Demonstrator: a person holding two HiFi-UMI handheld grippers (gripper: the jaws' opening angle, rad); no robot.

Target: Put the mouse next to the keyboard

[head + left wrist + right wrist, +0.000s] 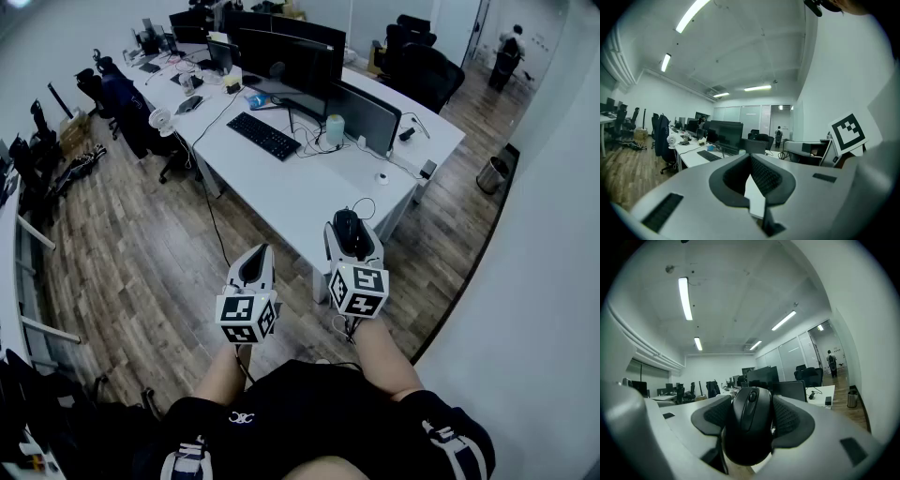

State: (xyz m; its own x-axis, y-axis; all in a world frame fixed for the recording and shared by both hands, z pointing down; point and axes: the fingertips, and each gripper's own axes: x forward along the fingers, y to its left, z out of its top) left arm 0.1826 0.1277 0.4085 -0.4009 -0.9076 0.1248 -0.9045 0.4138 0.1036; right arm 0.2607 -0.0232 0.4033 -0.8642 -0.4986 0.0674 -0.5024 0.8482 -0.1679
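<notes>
The left gripper (251, 270) has its jaws together, with nothing in them. Beside it, the right gripper (353, 246) is clamped on the black rounded computer mouse (348, 231), at the near end of the long white desk (309, 192). The flat black keyboard (263, 135) lies farther along the desk, well apart.

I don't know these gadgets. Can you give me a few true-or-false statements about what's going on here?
1. The right gripper holds a black mouse. True.
2. The mouse already lies beside the keyboard. False: it is held in the air, short of the white desk.
3. The left gripper carries a cup. False: nothing sits between its fingers.
4. The keyboard lies on the desk in front of dark monitors. True.
</notes>
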